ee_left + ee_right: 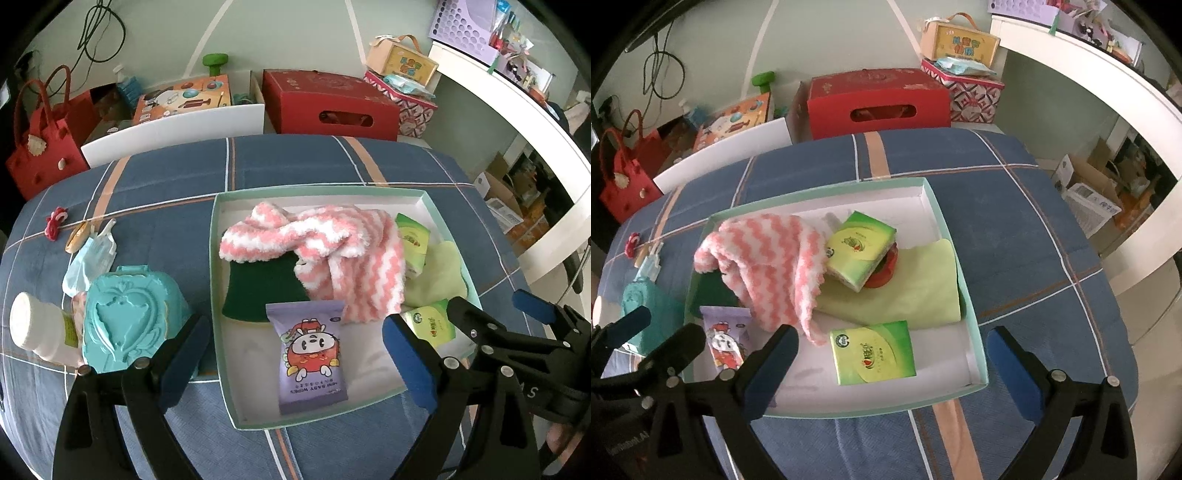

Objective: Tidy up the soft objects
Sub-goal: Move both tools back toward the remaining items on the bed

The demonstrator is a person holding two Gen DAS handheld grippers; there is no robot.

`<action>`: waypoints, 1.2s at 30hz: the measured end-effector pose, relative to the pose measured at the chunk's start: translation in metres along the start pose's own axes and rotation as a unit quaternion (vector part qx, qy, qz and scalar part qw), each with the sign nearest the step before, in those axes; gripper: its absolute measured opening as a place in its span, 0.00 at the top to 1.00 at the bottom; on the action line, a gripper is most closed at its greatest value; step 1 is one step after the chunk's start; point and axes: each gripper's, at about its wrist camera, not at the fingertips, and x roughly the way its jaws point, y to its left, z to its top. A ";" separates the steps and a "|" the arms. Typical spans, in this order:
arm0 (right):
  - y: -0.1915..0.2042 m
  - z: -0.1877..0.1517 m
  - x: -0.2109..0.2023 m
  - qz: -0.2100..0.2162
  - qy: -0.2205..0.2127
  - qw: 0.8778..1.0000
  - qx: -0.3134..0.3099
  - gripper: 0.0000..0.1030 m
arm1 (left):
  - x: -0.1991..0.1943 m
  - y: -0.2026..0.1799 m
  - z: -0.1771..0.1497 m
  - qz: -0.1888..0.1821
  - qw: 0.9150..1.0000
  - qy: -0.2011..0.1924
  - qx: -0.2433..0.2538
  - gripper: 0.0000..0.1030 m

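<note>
A shallow mint-rimmed box [216, 280] [975, 332] on the blue plaid table holds a pink-and-white fuzzy cloth [332, 243] [775, 262], a dark green cloth [262, 291], a light green cloth [439, 277] [908, 291], two green tissue packs [873, 350] [860, 247] and a purple baby-wipes pack [312, 354] [726, 339]. My left gripper [295, 365] is open and empty over the wipes pack. My right gripper [892, 369] is open and empty above the box's front edge, near the closer tissue pack. A red round object [886, 273] lies under the far tissue pack.
Left of the box lie a teal plastic case [125, 314], a white bottle [40, 328], a face mask [88, 258], and a small red charm [55, 221]. Beyond the table stand a red box [328, 103], a red bag [40, 147] and a white bin [173, 129].
</note>
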 end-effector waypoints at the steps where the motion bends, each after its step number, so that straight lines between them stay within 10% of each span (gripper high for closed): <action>1: 0.000 0.000 -0.002 0.002 -0.004 1.000 0.002 0.00 | -0.002 0.000 0.001 -0.003 1.000 -0.002 0.000 0.08; 22: 0.047 0.008 -0.043 0.094 -0.055 0.994 -0.024 0.00 | -0.073 0.088 0.012 0.058 0.992 -0.085 -0.065 0.08; 36: 0.150 0.024 -0.050 0.191 -0.043 0.975 -0.105 0.00 | -0.107 0.222 -0.014 0.140 0.966 -0.104 -0.189 0.08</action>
